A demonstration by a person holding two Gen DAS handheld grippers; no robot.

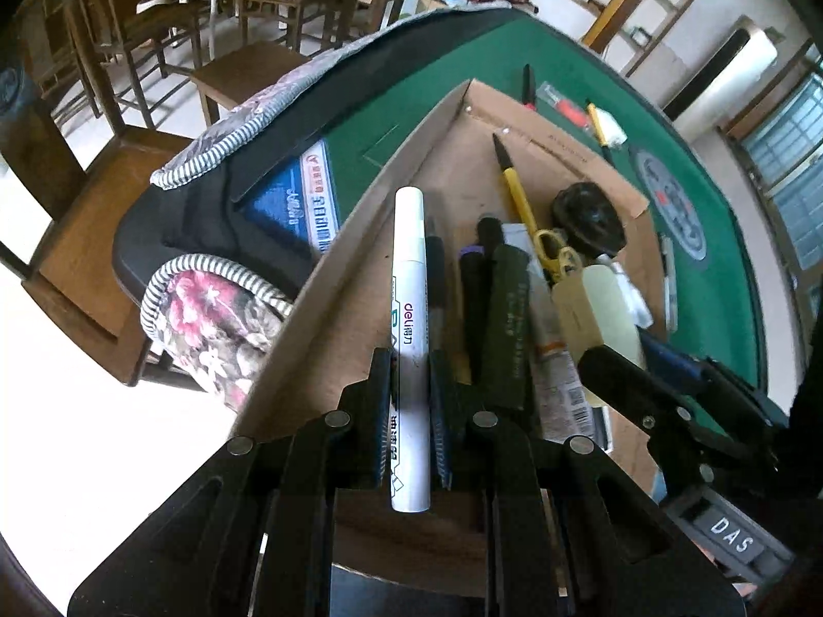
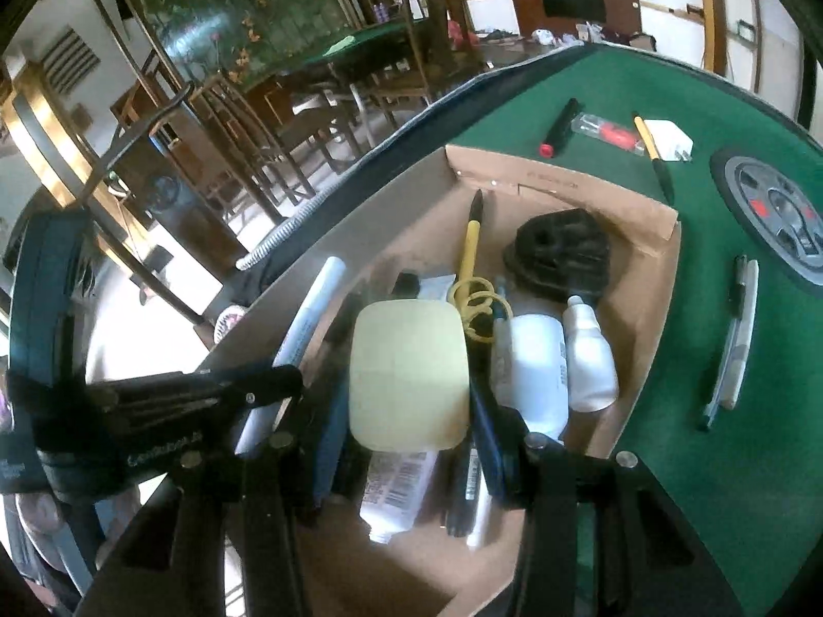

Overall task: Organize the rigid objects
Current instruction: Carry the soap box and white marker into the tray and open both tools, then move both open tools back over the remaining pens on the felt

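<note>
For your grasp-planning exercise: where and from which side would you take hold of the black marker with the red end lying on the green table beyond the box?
Grip the black marker mid-barrel from above, jaws across its width. It lies flat and clear of the box.

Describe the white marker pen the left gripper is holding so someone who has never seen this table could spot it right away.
Start at the open brown cardboard box on the green felt table. Over its near left wall, the left gripper is shut on a slim white marker pen pointing toward the box's far corner. Unlike the dark pens beside it, it is all white, with purple lettering.
</note>
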